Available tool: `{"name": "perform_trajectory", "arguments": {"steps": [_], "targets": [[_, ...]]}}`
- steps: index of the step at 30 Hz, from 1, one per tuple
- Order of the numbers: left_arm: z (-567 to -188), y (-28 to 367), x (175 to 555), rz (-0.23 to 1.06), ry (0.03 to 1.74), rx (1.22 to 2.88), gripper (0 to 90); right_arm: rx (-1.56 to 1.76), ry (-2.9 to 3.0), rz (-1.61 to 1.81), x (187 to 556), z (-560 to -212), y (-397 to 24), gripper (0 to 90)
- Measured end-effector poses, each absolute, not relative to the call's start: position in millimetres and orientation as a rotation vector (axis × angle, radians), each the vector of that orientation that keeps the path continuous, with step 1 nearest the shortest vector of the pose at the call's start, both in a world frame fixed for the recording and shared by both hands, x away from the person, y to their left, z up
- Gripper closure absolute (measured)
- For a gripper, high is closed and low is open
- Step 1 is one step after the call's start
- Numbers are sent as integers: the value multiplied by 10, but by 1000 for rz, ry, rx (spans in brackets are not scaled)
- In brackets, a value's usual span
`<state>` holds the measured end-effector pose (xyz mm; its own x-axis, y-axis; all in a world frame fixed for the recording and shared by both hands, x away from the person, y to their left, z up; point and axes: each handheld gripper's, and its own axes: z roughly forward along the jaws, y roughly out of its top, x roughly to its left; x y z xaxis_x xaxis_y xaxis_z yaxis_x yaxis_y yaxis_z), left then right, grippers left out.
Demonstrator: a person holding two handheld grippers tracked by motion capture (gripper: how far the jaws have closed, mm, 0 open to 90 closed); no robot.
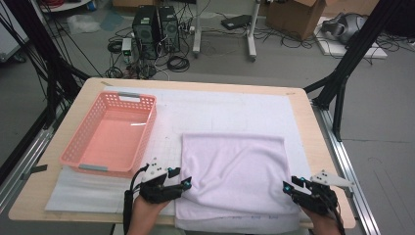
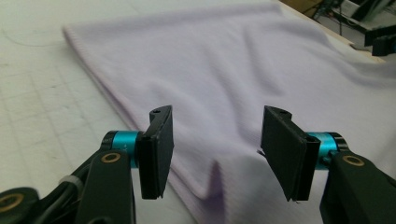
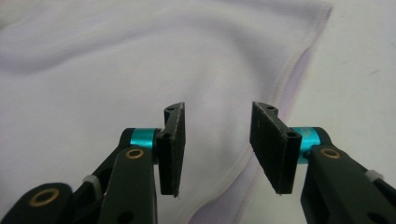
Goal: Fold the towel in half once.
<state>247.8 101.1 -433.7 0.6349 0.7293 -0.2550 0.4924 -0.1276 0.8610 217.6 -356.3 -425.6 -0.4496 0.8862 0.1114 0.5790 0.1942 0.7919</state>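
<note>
Towel (image 1: pixel 234 178) flat on the near right of the table (image 1: pixel 303 112), right of the basket (image 1: pixel 111 132). Left gripper (image 1: pixel 179 177) at its near left edge, jaws apart and empty. Right gripper (image 1: pixel 292 185) at the near right edge, likewise parted, gripping nothing.

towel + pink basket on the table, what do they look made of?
Towel: pale lilac, looks like soft terry or microfibre cloth. The matte, fuzzy nap, a stitched hem along its edge and loose ripples near the jaws suggest this; the exact fibre is unclear.
Basket: looks like moulded plastic, salmon pink with a slight sheen. Its lattice walls are perforated, and grey handle strips sit at both ends.
</note>
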Motion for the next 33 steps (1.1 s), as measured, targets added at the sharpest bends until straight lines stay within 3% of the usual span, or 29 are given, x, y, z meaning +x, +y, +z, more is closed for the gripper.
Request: {"name": "perform_trajectory", "arguments": {"steps": [3, 7, 9, 13, 14, 18, 20, 21, 22, 23, 27, 33], "targets": [[-4347, 959, 2675, 305, 1016, 1814, 439, 1397, 2073, 1105, 2414, -4273, -3564, 552], [-4411, 886, 2929, 302, 1072, 1867, 480, 1430, 2083, 1049, 2734, -4314, -3535, 636], [-4456, 833, 2977, 303, 1070, 1907, 559, 1450, 2100, 1003, 2861, -4377, -3524, 674], [-4508, 728, 2930, 410, 1010, 1993, 809, 1452, 2119, 992, 2922, -4442, -3529, 868], [-4504, 731, 2926, 411, 1010, 1998, 856, 1450, 2130, 1009, 2916, -4442, -3552, 876], [-4482, 797, 2860, 380, 1022, 1990, 880, 1456, 2157, 1007, 2814, -4412, -3650, 883], [-4471, 859, 2809, 355, 1018, 1965, 878, 1462, 2175, 1011, 2729, -4400, -3710, 875], [-4466, 877, 2802, 353, 1019, 1951, 871, 1462, 2188, 1023, 2701, -4397, -3736, 831], [-4461, 888, 2818, 358, 1021, 1936, 839, 1453, 2195, 1029, 2686, -4387, -3757, 702], [-4451, 897, 2857, 361, 1028, 1918, 736, 1444, 2194, 1045, 2689, -4370, -3773, 616], [-4364, 913, 3055, 413, 1062, 1830, 514, 1409, 2137, 1110, 2773, -4290, -3788, 561], [-4327, 901, 3422, 444, 1067, 1825, 460, 1411, 2086, 1092, 3067, -4237, -3763, 495]]}}
